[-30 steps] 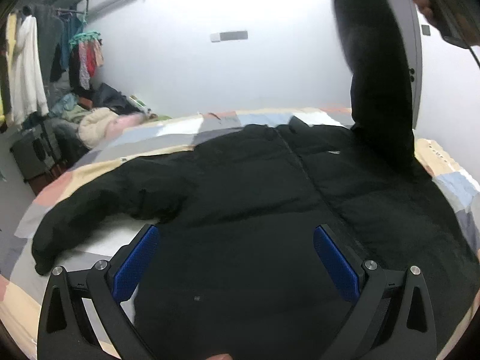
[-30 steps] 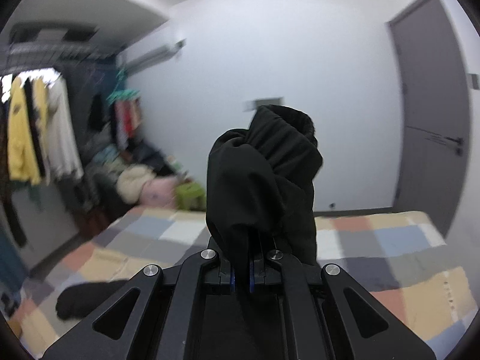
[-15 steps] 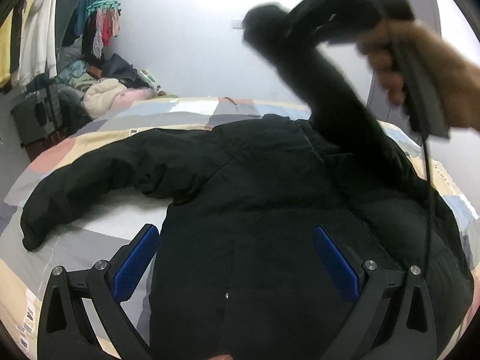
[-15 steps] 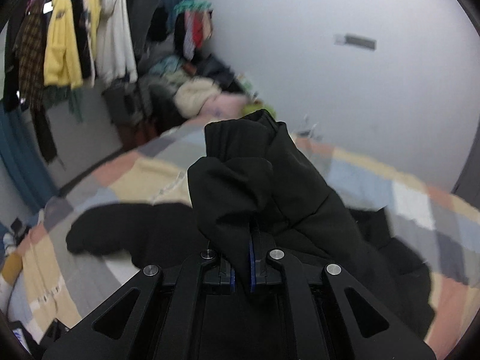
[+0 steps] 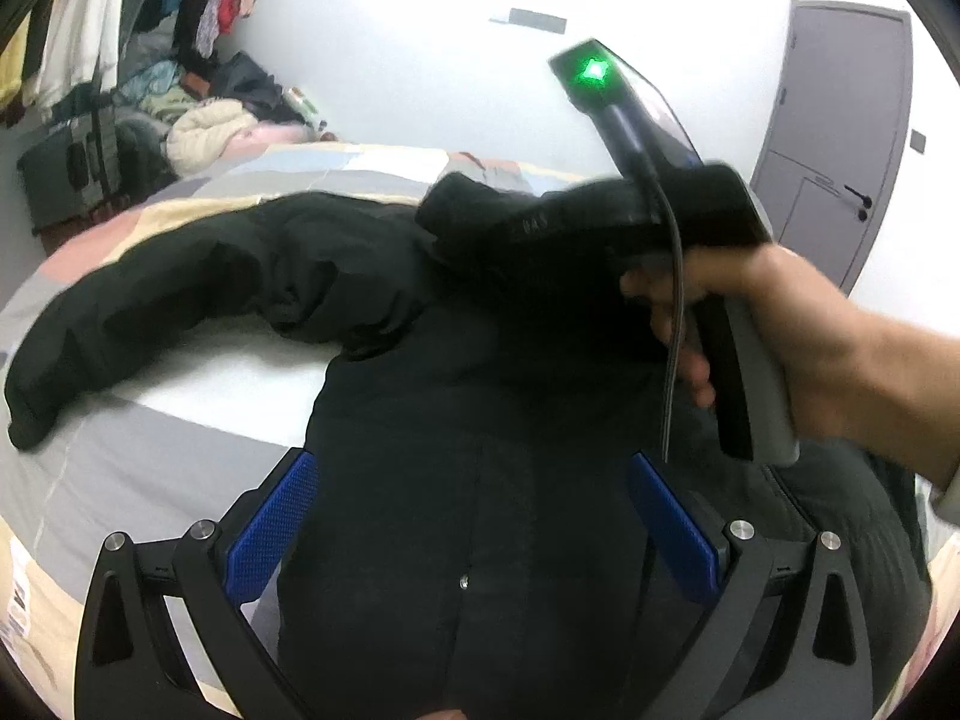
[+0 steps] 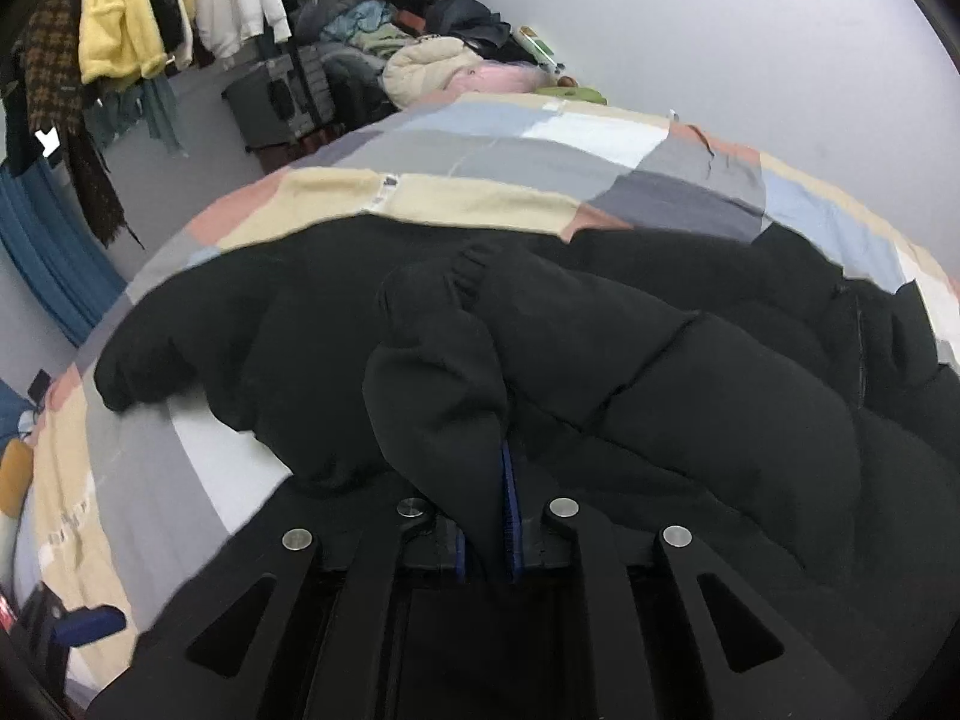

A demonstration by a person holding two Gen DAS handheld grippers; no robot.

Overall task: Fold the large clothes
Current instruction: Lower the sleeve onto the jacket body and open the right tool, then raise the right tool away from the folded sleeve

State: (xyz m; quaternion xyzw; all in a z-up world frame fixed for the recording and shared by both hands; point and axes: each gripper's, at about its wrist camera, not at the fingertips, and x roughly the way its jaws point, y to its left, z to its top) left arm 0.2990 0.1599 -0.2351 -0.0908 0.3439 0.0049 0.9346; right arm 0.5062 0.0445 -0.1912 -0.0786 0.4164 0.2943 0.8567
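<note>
R tongs [image 6: 486, 516] clamp black jacket [image 5: 480, 420] sleeve; L tongs [image 5: 474, 528] agape over jacket body

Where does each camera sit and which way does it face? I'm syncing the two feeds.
Left wrist: on the open left gripper, looking down its blue pads at the black jacket; the right hand shows.
Right wrist: on the right gripper, shut on the sleeve, facing the clothes rack.
Shared: jacket, patchwork bedspread.
</note>
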